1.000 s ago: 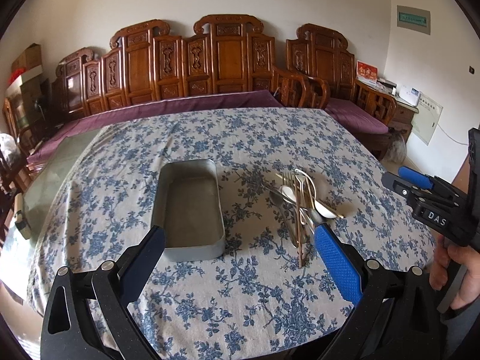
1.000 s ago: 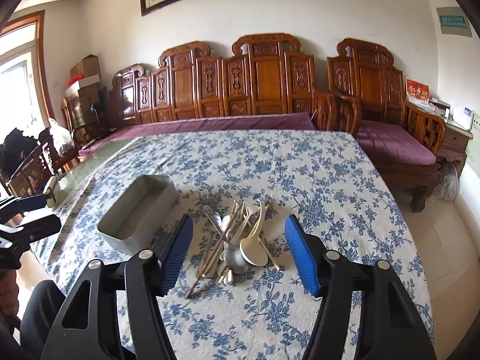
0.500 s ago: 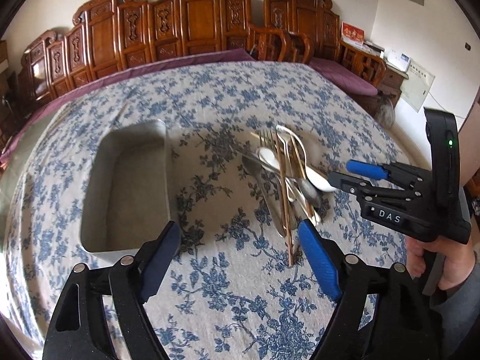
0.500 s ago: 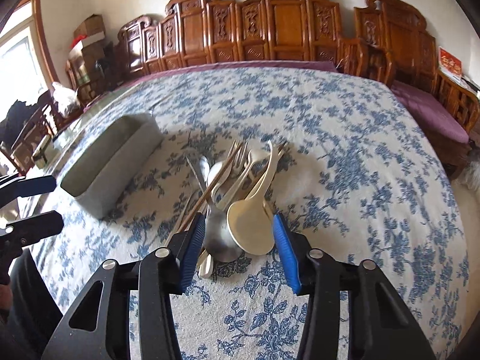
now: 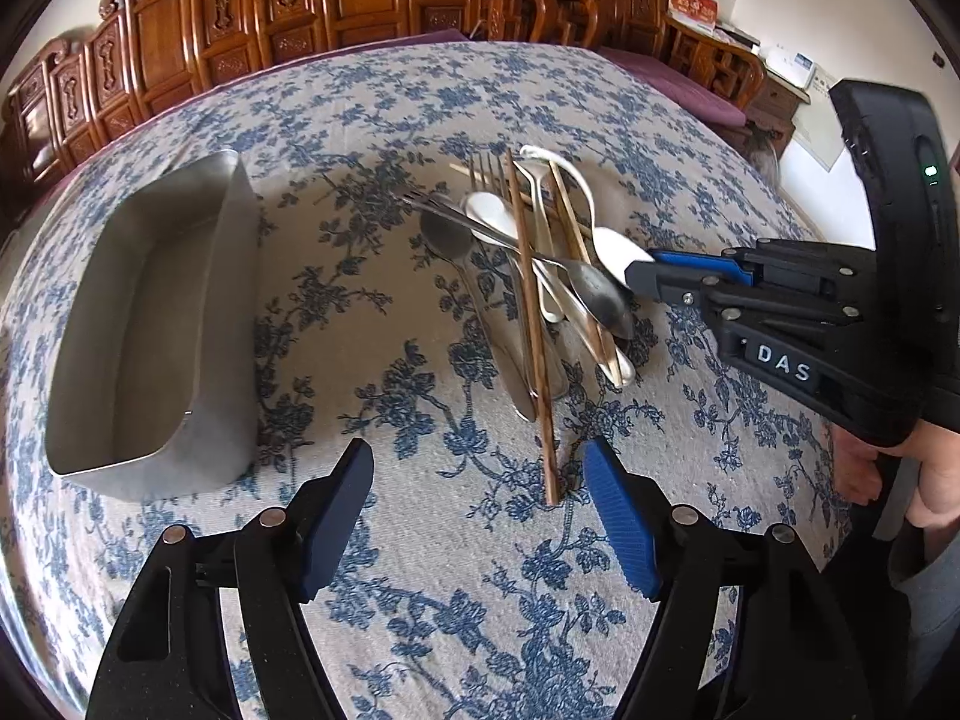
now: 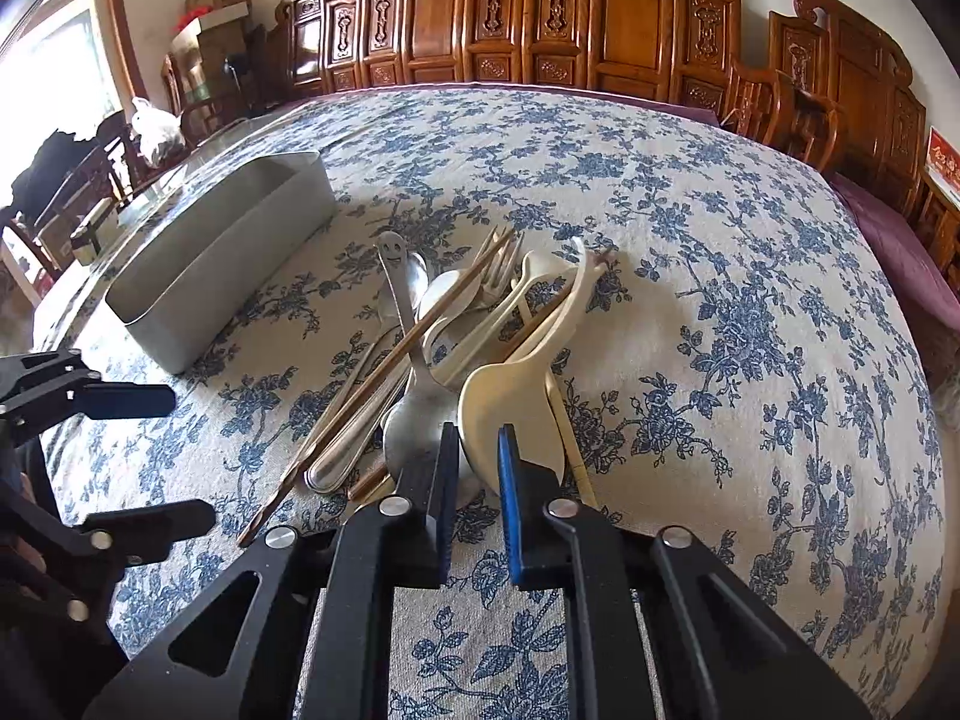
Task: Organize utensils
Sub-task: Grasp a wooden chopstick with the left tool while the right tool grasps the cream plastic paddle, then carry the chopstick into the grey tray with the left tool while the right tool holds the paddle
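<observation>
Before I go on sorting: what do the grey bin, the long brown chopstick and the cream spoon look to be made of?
Bin: likely brushed metal, going by its dull grey sheen and thin walls, though matte plastic is possible.
Chopstick: probably wood, from its dark brown grain-like streaks and lack of shine.
Cream spoon: plastic or melamine by its look, with an opaque ivory colour and a soft gloss; ceramic can't be ruled out.

Readable text: one label only

White letters "DAS" stand on the black body of the right tool [image 5: 642,276], at the right of the left wrist view.

Two near, downward views; shared cutlery pile [image 5: 540,276]
</observation>
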A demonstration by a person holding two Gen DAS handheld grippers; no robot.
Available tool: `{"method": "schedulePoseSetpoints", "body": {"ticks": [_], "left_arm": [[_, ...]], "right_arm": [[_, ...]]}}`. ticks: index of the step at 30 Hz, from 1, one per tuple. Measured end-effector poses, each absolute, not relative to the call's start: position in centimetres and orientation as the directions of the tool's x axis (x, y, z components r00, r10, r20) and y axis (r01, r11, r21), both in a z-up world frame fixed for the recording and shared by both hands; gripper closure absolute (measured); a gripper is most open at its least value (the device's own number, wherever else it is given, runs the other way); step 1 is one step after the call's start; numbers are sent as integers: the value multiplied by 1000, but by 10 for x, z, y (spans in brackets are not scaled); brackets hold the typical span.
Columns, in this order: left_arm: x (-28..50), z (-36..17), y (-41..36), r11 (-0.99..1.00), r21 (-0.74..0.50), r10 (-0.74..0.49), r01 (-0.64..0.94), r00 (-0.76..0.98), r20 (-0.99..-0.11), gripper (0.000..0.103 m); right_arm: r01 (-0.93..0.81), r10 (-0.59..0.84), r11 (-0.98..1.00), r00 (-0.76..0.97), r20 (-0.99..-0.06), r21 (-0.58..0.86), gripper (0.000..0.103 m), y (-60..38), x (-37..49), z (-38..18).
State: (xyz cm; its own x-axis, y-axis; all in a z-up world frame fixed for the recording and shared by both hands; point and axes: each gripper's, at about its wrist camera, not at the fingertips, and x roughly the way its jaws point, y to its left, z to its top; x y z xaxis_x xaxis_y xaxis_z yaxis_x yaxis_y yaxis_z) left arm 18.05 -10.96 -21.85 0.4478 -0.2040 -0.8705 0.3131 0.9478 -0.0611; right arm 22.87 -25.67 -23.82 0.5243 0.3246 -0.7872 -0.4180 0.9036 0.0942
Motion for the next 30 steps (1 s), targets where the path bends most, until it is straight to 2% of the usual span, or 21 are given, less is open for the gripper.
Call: {"method": "schedulePoseSetpoints", "body": {"ticks": [1, 3, 8, 12, 16, 17, 19, 20, 30], "left_arm": [[181, -220, -113, 946, -61, -205, 319, 444, -872, 34], [182, -224, -117, 944, -60, -206, 325, 437, -876, 34], [184, -235, -127, 940, -56, -201, 337, 413, -889, 48], [185, -241, -135, 934, -63, -210, 353, 398, -893, 64], [186, -243, -141, 934, -35, -192, 355, 416, -889, 70], [187, -243, -141, 935, -31, -188, 355, 419, -888, 74], [187, -243, -141, 936, -12, -170, 351, 424, -889, 92], [187, -243, -141, 937, -12, -169, 350, 423, -890, 97], [174, -221, -123, 943, -13, -177, 332, 468, -866, 99]], "right_arm": [[-426, 332, 900, 526, -783, 95, 98, -257, 227, -236], [-442, 353, 891, 539, -764, 100, 99, -260, 224, -230], [-435, 382, 891, 557, -738, 133, 99, -269, 222, -222], [-435, 392, 889, 559, -731, 144, 99, -271, 222, -221], [-440, 391, 887, 563, -728, 136, 99, -268, 221, -220], [-441, 391, 887, 563, -728, 136, 99, -268, 221, -220], [-443, 390, 887, 563, -729, 132, 99, -267, 221, -220], [-444, 391, 886, 563, -729, 133, 99, -267, 221, -220], [-452, 395, 883, 566, -723, 129, 99, -262, 217, -220]]}}
